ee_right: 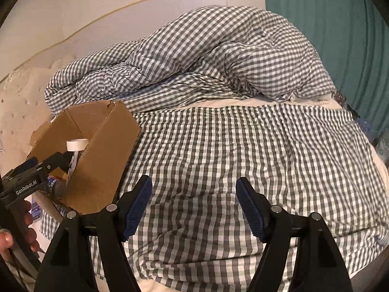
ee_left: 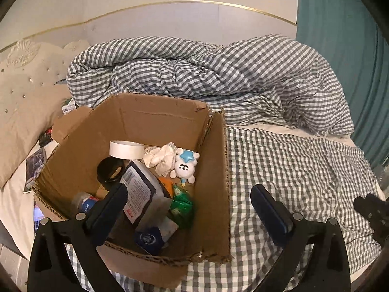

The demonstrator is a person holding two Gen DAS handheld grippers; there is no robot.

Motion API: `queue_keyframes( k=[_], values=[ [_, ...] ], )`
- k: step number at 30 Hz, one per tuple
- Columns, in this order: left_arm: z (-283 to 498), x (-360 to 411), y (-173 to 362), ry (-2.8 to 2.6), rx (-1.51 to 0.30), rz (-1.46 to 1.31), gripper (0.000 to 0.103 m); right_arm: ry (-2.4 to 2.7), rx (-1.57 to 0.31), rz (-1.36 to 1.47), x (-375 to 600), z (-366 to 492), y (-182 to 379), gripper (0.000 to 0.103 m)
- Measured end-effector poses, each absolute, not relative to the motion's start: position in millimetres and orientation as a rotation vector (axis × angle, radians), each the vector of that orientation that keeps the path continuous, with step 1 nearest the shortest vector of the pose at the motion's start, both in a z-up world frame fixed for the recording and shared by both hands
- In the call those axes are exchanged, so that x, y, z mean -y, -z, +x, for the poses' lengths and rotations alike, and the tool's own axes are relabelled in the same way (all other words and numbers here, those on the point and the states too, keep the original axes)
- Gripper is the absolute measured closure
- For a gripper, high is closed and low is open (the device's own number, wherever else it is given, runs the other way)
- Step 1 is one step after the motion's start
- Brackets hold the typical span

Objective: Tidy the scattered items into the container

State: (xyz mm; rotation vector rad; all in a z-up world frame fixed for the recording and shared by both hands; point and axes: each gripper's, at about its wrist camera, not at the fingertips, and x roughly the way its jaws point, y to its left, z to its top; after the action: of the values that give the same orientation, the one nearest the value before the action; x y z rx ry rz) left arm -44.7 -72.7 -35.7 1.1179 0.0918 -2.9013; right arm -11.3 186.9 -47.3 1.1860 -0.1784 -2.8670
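Up close, the left wrist view looks down into the cardboard box (ee_left: 150,121), which sits on the bed (ee_left: 291,170) at the near left. The left hand-held gripper (ee_left: 189,209) is released, its jaws spread wide with nothing between them: one finger hangs over the box's contents, the other over the checked sheet just right of the box wall. Inside lie a white tape roll (ee_left: 126,149), a black ring (ee_left: 110,170), crumpled white cloth (ee_left: 161,158), a small white toy with a blue star (ee_left: 184,165), a dark packet (ee_left: 141,192) and a green wrapper (ee_left: 182,204) (all jumbled together). A rumpled checked duvet (ee_left: 218,73) fills the far side.

From the right wrist view, the right hand-held gripper (ee_right: 194,204) is released too, empty above bare checked sheet, well right of the box (ee_right: 97,150). The left hand-held gripper (ee_right: 52,161) reaches over the box's near end.
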Motion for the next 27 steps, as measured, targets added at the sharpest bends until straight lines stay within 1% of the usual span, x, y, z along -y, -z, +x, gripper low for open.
queue_keyframes(
  k=[5, 9, 13, 27],
  values=[
    [-39, 75, 34, 2.887, -0.122, 1.102, 0.0, 2.861, 0.204, 1.195, -193, -8, 51, 0.03],
    [-38, 78, 33, 2.885, -0.138, 1.098, 0.0, 2.861, 0.23, 1.196, -197, -7, 52, 0.028],
    [-35, 79, 32, 2.915, -0.201, 1.092, 0.0, 2.855, 0.25, 1.196, -197, -5, 54, 0.026],
    [-35, 69, 38, 2.927, -0.115, 1.062, 0.0, 2.86, 0.257, 1.214, -199, -8, 65, 0.026]
  ],
)
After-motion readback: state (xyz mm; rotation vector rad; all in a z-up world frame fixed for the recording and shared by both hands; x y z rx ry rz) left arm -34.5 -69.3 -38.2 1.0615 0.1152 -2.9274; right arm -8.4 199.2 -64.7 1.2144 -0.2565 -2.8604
